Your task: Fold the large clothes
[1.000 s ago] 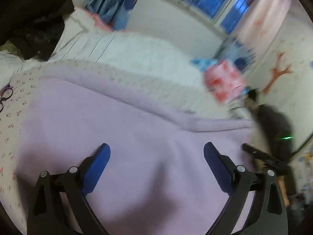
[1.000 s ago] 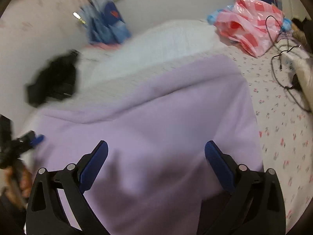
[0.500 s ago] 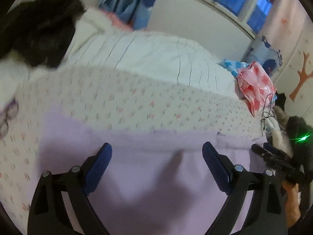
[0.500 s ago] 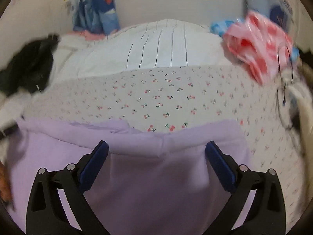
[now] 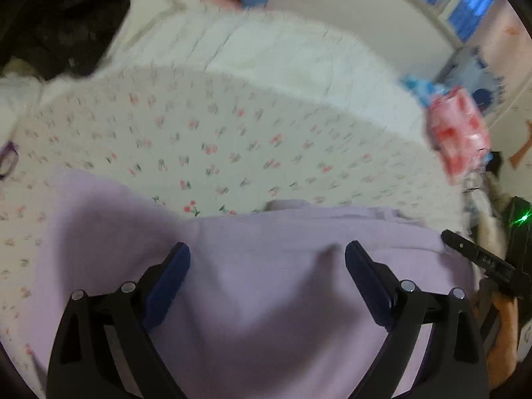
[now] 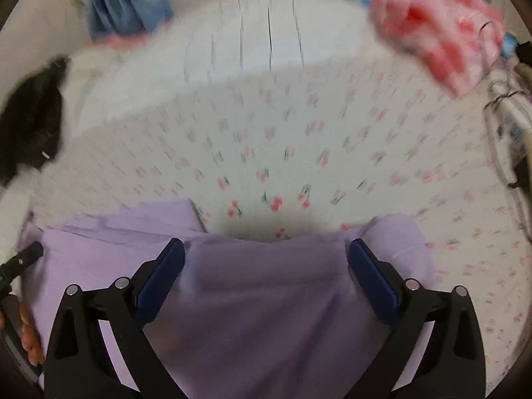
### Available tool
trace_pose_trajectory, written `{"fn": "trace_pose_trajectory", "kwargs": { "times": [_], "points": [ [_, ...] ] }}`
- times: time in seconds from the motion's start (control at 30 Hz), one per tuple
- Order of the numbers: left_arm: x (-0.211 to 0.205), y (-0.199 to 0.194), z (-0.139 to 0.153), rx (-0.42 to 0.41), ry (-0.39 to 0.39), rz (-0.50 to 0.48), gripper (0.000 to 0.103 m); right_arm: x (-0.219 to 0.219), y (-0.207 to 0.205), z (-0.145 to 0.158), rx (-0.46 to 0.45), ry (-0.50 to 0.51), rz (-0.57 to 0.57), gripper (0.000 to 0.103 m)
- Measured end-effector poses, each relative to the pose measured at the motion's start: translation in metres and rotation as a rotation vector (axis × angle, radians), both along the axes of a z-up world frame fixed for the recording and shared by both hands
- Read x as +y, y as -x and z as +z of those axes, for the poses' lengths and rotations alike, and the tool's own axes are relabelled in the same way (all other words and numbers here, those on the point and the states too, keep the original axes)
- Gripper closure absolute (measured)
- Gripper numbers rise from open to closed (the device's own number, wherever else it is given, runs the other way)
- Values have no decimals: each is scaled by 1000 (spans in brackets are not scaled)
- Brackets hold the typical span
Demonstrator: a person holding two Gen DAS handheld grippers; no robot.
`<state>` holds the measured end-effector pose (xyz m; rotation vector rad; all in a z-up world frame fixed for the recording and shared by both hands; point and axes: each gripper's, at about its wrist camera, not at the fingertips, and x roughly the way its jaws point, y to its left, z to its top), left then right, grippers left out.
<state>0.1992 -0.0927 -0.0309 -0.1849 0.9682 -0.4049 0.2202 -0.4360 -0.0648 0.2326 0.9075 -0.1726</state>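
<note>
Bed (image 5: 232,139): it is filling most of both views, wearing a pale sheet (image 6: 299,139) printed with small red cherries; the far part is blurred.
Quilt (image 5: 282,53): a white ribbed one is lying across the far side of the bed, beyond the sheet.
Garment (image 6: 266,299): a plain lilac cloth is lying on the near part of the bed, under both tools. It is looking soft and matte, with no print. Its far edge is sitting doubled over, with thin layered edges showing at the left corner and a shallow dip in the middle. In the left view (image 5: 266,299) it is spreading wide and smooth with a few soft creases.
Black clothes (image 5: 66,23): they are piled at the far left corner.
Pink bag (image 6: 442,33): it is sitting crumpled at the far right, blurred.
Left gripper (image 5: 267,259): its blue pads are standing wide apart over the lilac cloth, holding nothing.
Right gripper (image 6: 266,254): likewise gaping over the folded edge, nothing between its pads.
</note>
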Motion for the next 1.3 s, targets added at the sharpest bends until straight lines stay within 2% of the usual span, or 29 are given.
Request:
{"fn": "trace_pose_trajectory", "kwargs": {
  "times": [0.07,0.1,0.13,0.17,0.2,0.33,0.43,0.47,0.53,0.6,0.63,0.7,0.73,0.77,0.83,0.9,0.97,1.03,1.07,1.1,1.17,1.23,1.3],
  "points": [
    [2,16,6,-76,-53,-13,11,-2,17,4,-45,83,3,7],
    [2,17,-1,-79,-77,-18,10,-9,19,-11,-22,111,-8,7],
    [4,14,-16,-51,-83,-20,10,-17,19,-26,10,73,-13,7],
    [9,10,-30,-10,-37,-22,10,-27,19,-42,4,-26,-7,7],
    [15,8,-38,-12,9,-5,10,-30,17,-44,-25,-46,-11,7],
    [17,-1,-49,-7,40,7,10,-41,4,-54,-37,-108,-9,7],
    [18,4,-39,7,2,-17,11,-46,13,-38,-31,-131,1,7],
    [21,10,-30,-1,0,-6,11,-44,25,-23,-58,-128,-15,7],
    [39,36,-4,-42,65,14,10,-35,59,12,-150,-136,15,7],
    [54,68,14,-115,75,16,10,-17,95,29,-228,-64,46,7],
    [57,77,14,-134,70,15,7,-13,105,27,-246,-39,52,7],
    [62,90,-1,-145,35,20,7,-11,113,4,-227,22,37,7],
    [65,89,-17,-118,49,21,7,-16,109,-25,-181,5,22,6],
    [69,87,-38,-97,106,16,7,-22,108,-42,-192,-46,24,6],
    [67,88,-47,-140,98,29,7,-25,111,-43,-239,-57,11,6],
    [61,82,-50,-126,70,27,7,-27,109,-43,-237,-63,11,6],
    [61,77,-46,-93,47,17,7,-28,103,-42,-192,-78,13,6],
    [70,83,-29,-74,30,18,10,-22,105,-26,-120,-44,10,6],
    [89,95,-11,-87,92,34,10,-19,115,-16,-132,-50,10,6],
    [103,105,1,-105,133,49,10,-15,135,4,-196,-94,28,6],
    [140,135,23,-136,198,70,10,-6,173,21,-248,-125,53,6],
    [178,168,29,-115,262,79,10,-7,208,23,-246,-182,66,6],
    [207,196,18,-48,317,98,9,-13,238,12,-212,-238,43,6]
  ]
}}
